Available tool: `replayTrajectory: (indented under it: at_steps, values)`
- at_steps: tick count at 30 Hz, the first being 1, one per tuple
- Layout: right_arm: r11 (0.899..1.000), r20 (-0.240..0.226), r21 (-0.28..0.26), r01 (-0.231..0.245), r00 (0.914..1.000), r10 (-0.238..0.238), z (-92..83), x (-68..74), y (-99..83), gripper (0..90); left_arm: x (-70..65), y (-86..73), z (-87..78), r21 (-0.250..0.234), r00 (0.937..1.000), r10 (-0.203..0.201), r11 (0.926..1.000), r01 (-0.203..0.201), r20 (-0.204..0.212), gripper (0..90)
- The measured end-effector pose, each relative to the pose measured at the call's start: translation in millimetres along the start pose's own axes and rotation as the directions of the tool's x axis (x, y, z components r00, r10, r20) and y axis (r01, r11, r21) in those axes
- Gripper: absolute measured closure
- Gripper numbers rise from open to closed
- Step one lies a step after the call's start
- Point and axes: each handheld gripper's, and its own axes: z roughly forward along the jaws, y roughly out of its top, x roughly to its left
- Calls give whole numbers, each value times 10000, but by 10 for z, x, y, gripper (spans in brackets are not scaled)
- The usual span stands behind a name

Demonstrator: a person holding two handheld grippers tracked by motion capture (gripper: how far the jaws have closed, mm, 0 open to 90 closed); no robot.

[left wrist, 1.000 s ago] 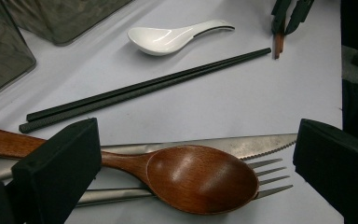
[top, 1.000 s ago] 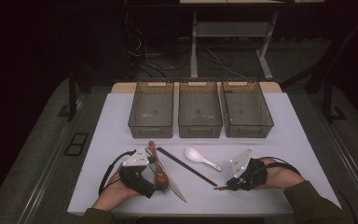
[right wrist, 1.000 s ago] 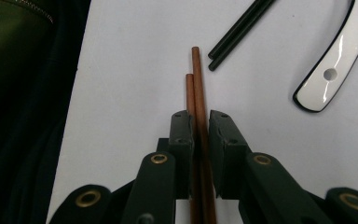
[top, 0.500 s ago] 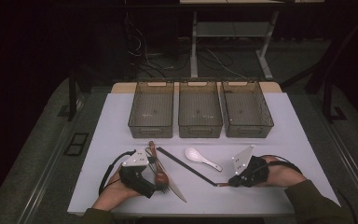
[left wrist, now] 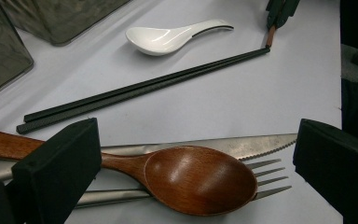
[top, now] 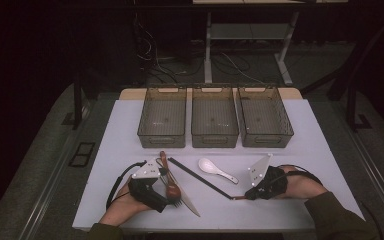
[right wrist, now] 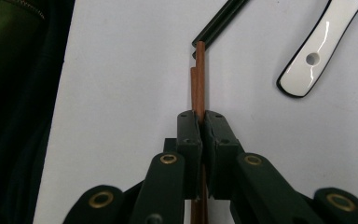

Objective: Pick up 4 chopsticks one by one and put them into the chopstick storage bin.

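No text, label, brand, number or sign is being shown legibly in any of the views. Nothing written is being displayed on the three bins [top: 215,117], on the white spoon [left wrist: 175,36], on the black chopsticks [left wrist: 140,88], on the wooden spoon [left wrist: 186,179], on the knife [left wrist: 223,145] or on the bench [top: 310,150]. No marking is being carried by the grey plates on the grippers, as far as can be made out.
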Motion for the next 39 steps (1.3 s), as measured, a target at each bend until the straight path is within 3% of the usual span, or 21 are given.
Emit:
replayTrajectory:
  at_steps: [1, 3, 8, 10, 15, 20, 24, 27, 34, 39]
  values:
    - [9996, -81, -23, -265, 9996, 265, -2, 16, 4, 853, 0, 0, -1, 2, 10000, 3, 10000, -3, 1, 2]
    - [9993, -114, -80, -353, 9993, 352, -2, 16, 3, 853, 0, 0, -1, -8, 10000, 4, 10000, -4, 5, 2]
    - [9979, 434, -360, -536, 9975, 551, -59, -62, -42, 852, 2, 0, -4, -5, 10000, -22, 10000, 22, -2, 2]
    - [9934, 598, -576, -989, 9929, 1024, -89, -90, -61, 852, 4, 0, -1, 8, 10000, -13, 10000, 13, -2, 2]
    - [9837, 1060, -978, -1512, 9812, 1613, -133, -206, -100, 852, 3, 0, 0, 7, 10000, -17, 10000, 17, 0, 2]
    - [9779, 1366, -1206, -1705, 9729, 1865, -150, -297, -141, 852, 5, 0, -1, 7, 10000, -23, 10000, 23, 6, 2]
    - [9717, 1627, -1114, -2084, 9608, 2247, -128, -378, -158, 851, 4, 1, 0, 9, 10000, -14, 10000, 14, 9, 2]
    - [9723, 1740, -885, -2162, 9578, 2288, -71, -423, -155, 850, 5, 1, -5, -8, 10000, -35, 10000, 35, -1, 2]
    - [9706, 1809, -984, -2195, 9552, 2344, -65, -431, -159, 832, 3, 0, -4, -5, 10000, -23, 10000, 23, 10, 2]
    - [9657, 1918, -1146, -2329, 9487, 2515, -82, -426, -164, 710, 4, 1, -8, -13, 10000, -32, 10000, 32, 8, 2]
